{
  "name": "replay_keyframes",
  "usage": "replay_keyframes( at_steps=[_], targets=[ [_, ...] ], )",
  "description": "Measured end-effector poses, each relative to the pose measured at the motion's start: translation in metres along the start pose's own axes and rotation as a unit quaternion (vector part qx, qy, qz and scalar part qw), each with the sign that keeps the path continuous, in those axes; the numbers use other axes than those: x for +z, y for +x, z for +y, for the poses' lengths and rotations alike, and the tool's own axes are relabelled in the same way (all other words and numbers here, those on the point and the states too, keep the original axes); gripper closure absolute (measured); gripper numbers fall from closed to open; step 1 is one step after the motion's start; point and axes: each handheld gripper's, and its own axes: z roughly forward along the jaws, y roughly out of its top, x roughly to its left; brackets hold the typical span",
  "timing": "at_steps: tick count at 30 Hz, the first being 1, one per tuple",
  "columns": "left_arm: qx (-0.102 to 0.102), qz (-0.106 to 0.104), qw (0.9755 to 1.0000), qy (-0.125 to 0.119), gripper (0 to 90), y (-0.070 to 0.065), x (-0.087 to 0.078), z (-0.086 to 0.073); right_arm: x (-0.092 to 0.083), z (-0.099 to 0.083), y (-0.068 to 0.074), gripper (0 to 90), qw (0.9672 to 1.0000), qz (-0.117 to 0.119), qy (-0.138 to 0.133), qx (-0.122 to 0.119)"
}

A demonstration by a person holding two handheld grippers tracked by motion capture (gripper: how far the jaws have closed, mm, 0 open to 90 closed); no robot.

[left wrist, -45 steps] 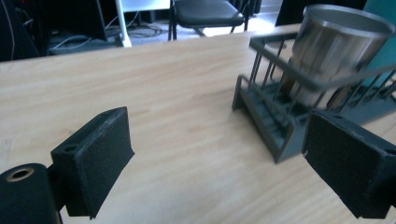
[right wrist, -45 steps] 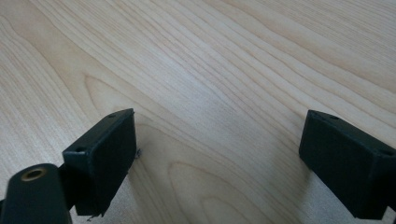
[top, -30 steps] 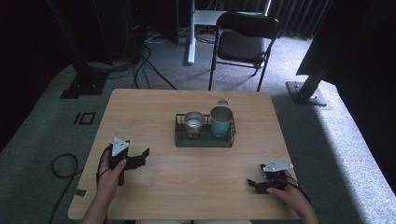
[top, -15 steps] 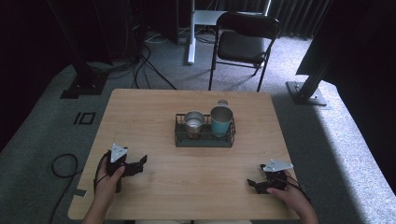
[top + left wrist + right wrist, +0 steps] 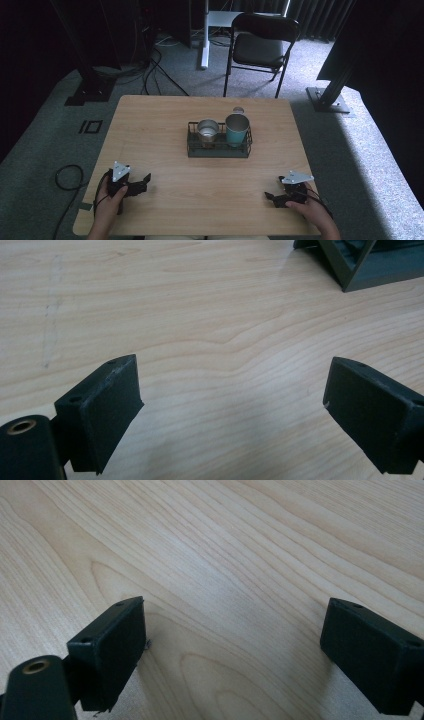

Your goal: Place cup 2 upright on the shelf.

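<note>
My left gripper (image 5: pixel 142 181) sits low over the near-left corner of the wooden table (image 5: pixel 155 125), my left hand (image 5: pixel 107 200) wrapped around its body. Jaws spread wide, nothing between them but bare wood grain. In the left gripper view the same gripper (image 5: pixel 232 400) shows both pads far apart, with a dark corner of the wire rack (image 5: pixel 350 270) at the top right edge, well apart from the jaws.

Mid-table: the dark wire rack (image 5: pixel 218 150) stands near the table centre, closer to the far edge than to me. Inside it, left compartment holds a steel cup (image 5: pixel 207 129), upright, mouth up. Right compartment holds a teal cup (image 5: pixel 236 130), upright, taller than the steel one, just beside it. Can't tell whether the two cups touch. A small round thing (image 5: pixel 238 110) lies on the table just behind the rack; too small to identify.

My right gripper (image 5: pixel 271 196) rests near the near-right corner, right hand (image 5: pixel 312 210) on it, jaws pointing left. Also wide open, empty. Right gripper view (image 5: pixel 232 640): both pads far apart over plain wood.

Both grippers are well apart from the rack and cups. Beyond the table, a black folding chair (image 5: pixel 262 47) on grey carpet.
</note>
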Motion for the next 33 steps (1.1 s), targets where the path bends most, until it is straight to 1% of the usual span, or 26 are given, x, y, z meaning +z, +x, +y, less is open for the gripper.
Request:
replay_keyframes(
  at_steps=[2,4,5,6,8,9,10,13,15,19,20,22,25,29,31,33],
  targets=[
    [0.002,0.004,1.0000,0.004,9.1,0.002,-0.001,-0.003,0.000,0.000,0.000,10.7,1.0000,0.000,0.000,0.000],
    [-0.004,0.007,0.9999,0.007,9.1,0.005,-0.001,-0.007,0.000,0.000,0.000,10.7,1.0000,0.000,0.000,0.000],
    [-0.008,0.007,0.9999,0.012,9.1,0.006,-0.002,-0.008,0.000,0.000,0.000,10.7,1.0000,0.000,0.000,0.000],
    [-0.007,0.009,0.9999,0.012,9.1,0.007,-0.003,-0.008,0.000,0.000,0.000,10.7,1.0000,0.000,0.000,0.000],
    [-0.003,0.020,0.9997,0.015,9.1,0.009,-0.005,-0.009,0.000,0.000,0.000,10.7,1.0000,0.000,0.000,0.000],
    [-0.003,0.020,0.9997,0.015,9.1,0.009,-0.005,-0.009,0.000,0.000,0.000,10.7,1.0000,0.000,0.000,0.000],
    [-0.005,0.033,0.9992,0.020,9.1,0.011,-0.007,-0.010,0.000,0.000,0.000,10.7,1.0000,0.000,0.000,0.000],
    [-0.012,0.044,0.9985,0.029,9.1,0.012,-0.010,-0.012,0.000,0.000,0.000,10.7,1.0000,0.000,0.000,0.000],
    [-0.015,0.060,0.9971,0.044,9.1,0.013,-0.012,-0.014,0.000,0.000,0.000,10.7,1.0000,0.000,0.000,0.000],
    [-0.038,0.093,0.9936,0.053,9.1,0.020,-0.016,-0.016,0.000,0.000,0.000,10.7,1.0000,0.000,0.000,0.000],
    [-0.044,0.098,0.9929,0.053,9.1,0.022,-0.016,-0.016,0.000,0.000,0.000,10.7,1.0000,0.000,0.000,0.000],
    [-0.056,0.105,0.9914,0.055,9.1,0.025,-0.017,-0.016,0.000,0.000,0.000,10.7,1.0000,0.000,0.000,0.000],
    [-0.066,0.115,0.9895,0.057,9.2,0.028,-0.018,-0.017,0.000,0.000,0.000,10.7,1.0000,0.000,0.000,0.000],
    [-0.075,0.124,0.9874,0.065,9.2,0.029,-0.018,-0.018,0.000,0.000,0.000,10.7,1.0000,0.000,0.000,0.000],
    [-0.080,0.132,0.9855,0.070,9.2,0.030,-0.017,-0.018,0.000,0.000,0.000,10.7,1.0000,0.000,0.000,0.000],
    [-0.082,0.136,0.9846,0.074,9.1,0.030,-0.017,-0.019,0.000,0.000,0.000,10.7,1.0000,0.000,0.000,0.000]
  ],
)
